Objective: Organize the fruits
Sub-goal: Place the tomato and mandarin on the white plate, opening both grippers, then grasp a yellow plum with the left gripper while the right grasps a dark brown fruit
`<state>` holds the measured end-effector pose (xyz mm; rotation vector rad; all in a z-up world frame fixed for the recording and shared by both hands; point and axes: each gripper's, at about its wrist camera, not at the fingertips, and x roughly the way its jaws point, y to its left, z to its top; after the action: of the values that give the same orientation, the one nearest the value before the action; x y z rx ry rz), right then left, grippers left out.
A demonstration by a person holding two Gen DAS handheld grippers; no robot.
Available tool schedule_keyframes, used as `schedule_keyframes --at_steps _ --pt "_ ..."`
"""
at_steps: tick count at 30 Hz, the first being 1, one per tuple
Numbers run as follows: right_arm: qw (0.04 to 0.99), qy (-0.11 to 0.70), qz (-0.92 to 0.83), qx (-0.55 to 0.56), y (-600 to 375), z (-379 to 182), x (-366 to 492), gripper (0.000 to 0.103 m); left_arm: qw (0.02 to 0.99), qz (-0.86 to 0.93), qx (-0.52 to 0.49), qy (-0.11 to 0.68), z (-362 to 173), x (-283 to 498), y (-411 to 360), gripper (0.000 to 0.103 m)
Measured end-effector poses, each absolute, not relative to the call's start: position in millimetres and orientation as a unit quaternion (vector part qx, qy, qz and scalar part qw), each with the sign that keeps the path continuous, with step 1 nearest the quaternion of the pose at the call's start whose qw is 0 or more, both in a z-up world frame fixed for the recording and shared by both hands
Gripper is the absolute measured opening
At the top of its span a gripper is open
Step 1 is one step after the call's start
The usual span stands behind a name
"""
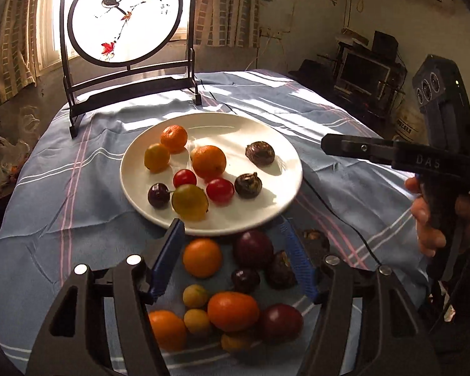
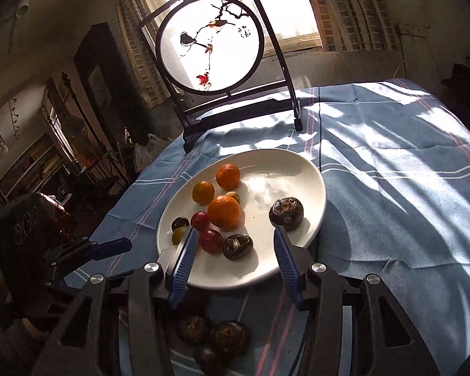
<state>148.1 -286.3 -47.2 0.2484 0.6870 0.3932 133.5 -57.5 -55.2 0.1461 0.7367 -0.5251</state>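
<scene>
The left gripper (image 1: pixel 233 228) hangs with its blue fingers spread and nothing between them, directly above the loose fruit heaped on the blue striped cloth (image 1: pixel 62 250) just short of the white plate (image 1: pixel 285 144). The round orange (image 1: pixel 202 257) lies nearest its left finger, so it looks the likeliest pick. Lower in the heap, an oblong orange fruit (image 1: pixel 233 310) lies with its long axis across the fingers' line. The right gripper (image 2: pixel 235 250), also spread and empty, hovers over the plate's near rim, close to a dark brown fruit (image 2: pixel 238 246).
</scene>
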Motion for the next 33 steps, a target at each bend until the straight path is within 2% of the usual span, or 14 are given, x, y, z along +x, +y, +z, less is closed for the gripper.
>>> schedule_keyframes --at_steps 5,7,17,19,24,33 --pt "0.91 0.348 0.186 0.126 -293.0 -74.8 99.1 0.051 0.889 -0.264 0.119 0.354 -83.0 70.7 -60.0 0.061" --pt "0.907 0.355 0.184 0.134 -294.1 -84.2 88.5 0.051 0.887 -0.264 0.115 0.361 -92.8 62.9 -57.9 0.045" --pt "0.896 0.376 0.186 0.143 -292.3 -107.5 67.8 0.051 0.891 -0.219 0.071 0.39 -114.0 76.6 -30.5 0.041" --pt "0.897 0.372 0.187 0.147 -292.5 -107.0 66.0 0.051 0.886 -0.222 0.076 0.4 -118.7 82.9 -35.7 0.028" --pt "0.895 0.371 0.203 0.139 -286.0 -103.6 63.8 0.051 0.888 -0.217 0.066 0.399 -120.7 90.0 -38.5 0.024" --pt "0.893 0.392 0.209 0.071 -248.2 -110.8 72.2 0.051 0.902 -0.22 0.033 0.37 -97.4 69.7 -16.3 0.024"
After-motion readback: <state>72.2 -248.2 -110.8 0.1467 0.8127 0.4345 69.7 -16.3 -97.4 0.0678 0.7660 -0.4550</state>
